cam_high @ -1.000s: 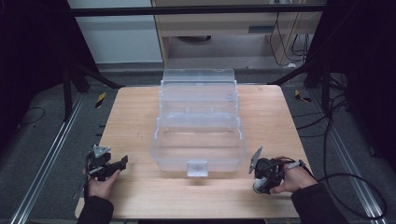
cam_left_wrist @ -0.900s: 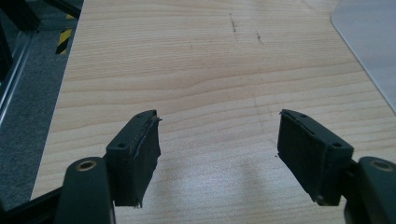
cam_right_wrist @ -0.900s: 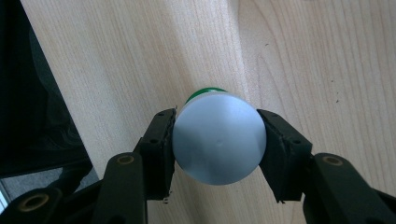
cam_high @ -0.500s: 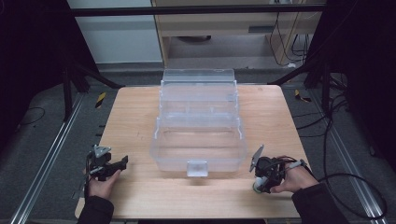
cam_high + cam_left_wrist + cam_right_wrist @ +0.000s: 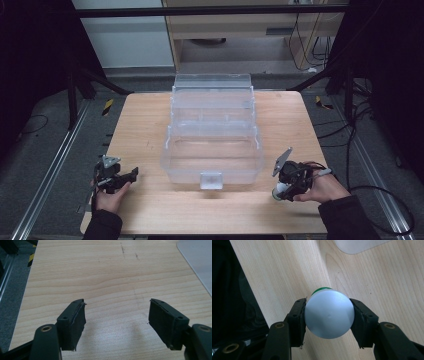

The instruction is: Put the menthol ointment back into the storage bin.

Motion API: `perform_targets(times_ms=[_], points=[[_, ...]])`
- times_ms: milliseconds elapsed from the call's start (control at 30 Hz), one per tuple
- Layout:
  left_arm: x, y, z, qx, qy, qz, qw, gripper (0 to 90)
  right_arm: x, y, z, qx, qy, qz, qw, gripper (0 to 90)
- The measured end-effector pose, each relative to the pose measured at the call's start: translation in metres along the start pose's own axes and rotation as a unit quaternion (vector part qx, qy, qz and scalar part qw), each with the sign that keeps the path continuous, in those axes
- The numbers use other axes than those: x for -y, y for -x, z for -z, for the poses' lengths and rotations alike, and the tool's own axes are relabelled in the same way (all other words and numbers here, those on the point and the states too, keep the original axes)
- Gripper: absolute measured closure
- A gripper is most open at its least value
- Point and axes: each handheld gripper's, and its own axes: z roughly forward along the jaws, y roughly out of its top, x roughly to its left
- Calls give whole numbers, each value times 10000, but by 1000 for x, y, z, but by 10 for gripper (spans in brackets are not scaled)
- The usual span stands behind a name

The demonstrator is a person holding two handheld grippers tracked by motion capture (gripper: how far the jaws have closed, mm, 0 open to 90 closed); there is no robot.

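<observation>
A clear plastic storage box (image 5: 212,132) stands open in the middle of the wooden table (image 5: 145,125), its tiers stepping back toward the far edge. My right gripper (image 5: 281,191) is at the front right of the table, shut on a small white bottle (image 5: 329,313) with a green band (image 5: 321,289); its round base faces the camera. The same bottle (image 5: 277,192) pokes out toward the table's front. My left gripper (image 5: 131,175) rests at the front left, open, with bare wood between its pads (image 5: 75,322).
A corner of the clear box (image 5: 198,257) reaches into the left gripper view at the top right. The table's left edge (image 5: 25,290) drops to grey floor and a metal rail. Black frame posts and cables flank the table.
The right gripper has shifted slightly with the bottle still held. The left gripper has not moved.
</observation>
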Motion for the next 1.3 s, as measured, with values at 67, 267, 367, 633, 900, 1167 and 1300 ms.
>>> perform_targets(times_ms=[67, 267, 367, 633, 900, 1167, 1300], points=[[0, 0, 0, 1, -4, 1, 10000, 291, -1, 1, 1, -3, 17, 10, 10000, 504], [0, 0, -1, 12, -9, -2, 10000, 291, -6, 3, 6, 32, 109, -36, 9999, 504], [0, 0, -1, 15, -20, -16, 10000, 291, -8, 2, 11, 39, 154, -99, 9998, 504], [0, 0, -1, 15, -26, -19, 10000, 291, -12, 3, 20, 68, 225, -118, 9997, 504], [0, 0, -2, 36, -63, -43, 10000, 290, -19, -1, 30, 44, 276, -55, 9996, 504], [0, 1, -3, 38, -77, -56, 9999, 290, -27, 0, 43, 12, 308, -84, 9995, 504], [0, 1, -3, 45, -77, -51, 9999, 290, -32, 1, 47, -16, 290, -63, 9996, 504]])
